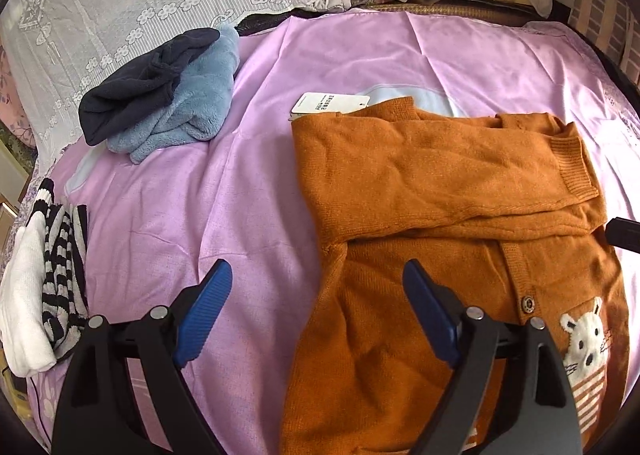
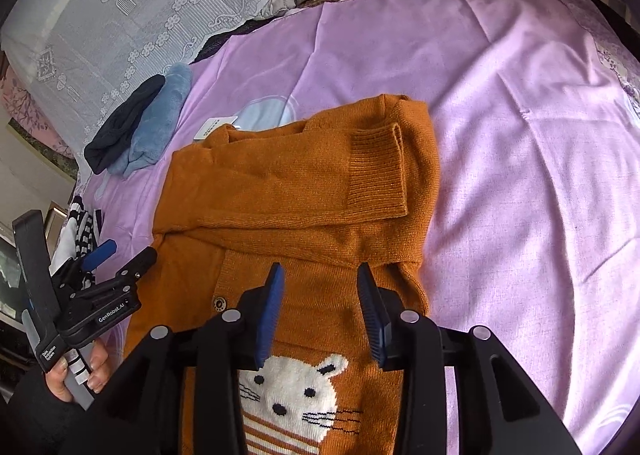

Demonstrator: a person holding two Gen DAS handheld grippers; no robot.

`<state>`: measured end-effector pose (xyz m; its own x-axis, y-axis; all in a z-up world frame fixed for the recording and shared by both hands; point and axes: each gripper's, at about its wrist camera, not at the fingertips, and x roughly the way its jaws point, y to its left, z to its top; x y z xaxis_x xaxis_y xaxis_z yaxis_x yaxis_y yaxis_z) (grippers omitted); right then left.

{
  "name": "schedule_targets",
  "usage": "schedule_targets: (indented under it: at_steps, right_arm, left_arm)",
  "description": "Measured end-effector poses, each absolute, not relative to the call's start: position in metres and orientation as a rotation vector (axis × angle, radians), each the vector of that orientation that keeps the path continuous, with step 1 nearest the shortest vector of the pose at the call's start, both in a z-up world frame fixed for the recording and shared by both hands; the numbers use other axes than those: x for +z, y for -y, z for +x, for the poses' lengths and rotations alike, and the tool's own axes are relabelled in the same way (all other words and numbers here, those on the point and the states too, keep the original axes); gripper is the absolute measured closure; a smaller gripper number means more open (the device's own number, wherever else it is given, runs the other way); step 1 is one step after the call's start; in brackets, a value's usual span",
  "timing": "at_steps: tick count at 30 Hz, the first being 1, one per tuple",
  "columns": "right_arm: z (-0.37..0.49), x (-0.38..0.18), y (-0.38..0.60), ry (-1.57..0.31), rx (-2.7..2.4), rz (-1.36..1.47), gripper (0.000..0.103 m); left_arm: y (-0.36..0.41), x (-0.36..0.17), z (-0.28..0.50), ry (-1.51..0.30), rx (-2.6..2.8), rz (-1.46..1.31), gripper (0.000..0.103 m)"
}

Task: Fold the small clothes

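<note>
Item: orange knitted cardigan point(image 1: 432, 191), child-sized, with a white mouse motif point(image 2: 292, 387) and a snap button point(image 1: 529, 302) on the front. It is laid flat on the pink bed sheet point(image 1: 200, 215), right of centre in the left wrist view, with a paper tag point(image 1: 330, 105) showing at its far edge.

Progress: both sleeves are seen folded across the chest, the ribbed cuff point(image 2: 378, 171) of the upper one lying at the right. The sleeve fold is judged done. The body is not yet doubled over, so the hem-to-collar fold is judged to remain, and then setting the garment aside.

Other pieces: a dark navy and light blue fleece bundle point(image 1: 168, 95) lies at the far left, well apart from the cardigan. A striped black-and-white garment with a white piece point(image 1: 52, 287) lies at the near left edge. Whether these are finished cannot be told.

Left gripper point(image 1: 316, 307): pitched steeply downward above the cardigan's left edge. The jaws are spread wide and nothing is held. In the right wrist view it is seen at the left, gripped by a hand point(image 2: 76, 371) in a dark sleeve.

Right gripper point(image 2: 320, 315): pitched downward over the cardigan front, just beyond the mouse motif. The jaws are partly open and nothing is gripped; the knit lies beneath them.
</note>
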<state>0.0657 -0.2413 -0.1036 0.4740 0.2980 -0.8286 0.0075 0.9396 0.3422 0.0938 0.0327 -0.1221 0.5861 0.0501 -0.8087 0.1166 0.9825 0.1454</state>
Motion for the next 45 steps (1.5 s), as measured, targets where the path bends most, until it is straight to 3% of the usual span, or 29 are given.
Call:
schedule_targets:
  at_steps: [15,23,25,28,37,41,45]
  right_arm:
    - [0.121,-0.088,0.25,-1.001,0.133,0.356,0.062]
    - [0.159,-0.12,0.272,-1.048,0.081,0.396,0.062]
    - [0.165,-0.136,0.276,-1.084,0.085,0.416,0.062]
    - [0.167,-0.145,0.277,-1.069,0.117,0.4,0.062]
    - [0.161,-0.131,0.281,-1.058,0.121,0.398,0.062]
    - [0.142,-0.118,0.269,-1.055,0.129,0.318,0.054]
    - [0.125,-0.139,0.258,-1.133,0.108,0.248,0.05]
  left_arm:
    - [-0.021,-0.114,0.165,-0.941,-0.025,0.2,0.018]
    - [-0.034,-0.139,0.205,-0.996,0.019,0.217,0.017]
    - [-0.037,-0.153,0.21,-1.026,0.027,0.23,0.011]
    - [-0.041,-0.163,0.211,-1.006,0.044,0.237,0.004]
    - [-0.052,-0.146,0.204,-1.002,0.027,0.18,0.004]
    - [-0.054,-0.138,0.178,-0.992,-0.006,0.205,0.004]
    - [-0.057,-0.158,0.154,-1.025,0.006,0.237,0.004]
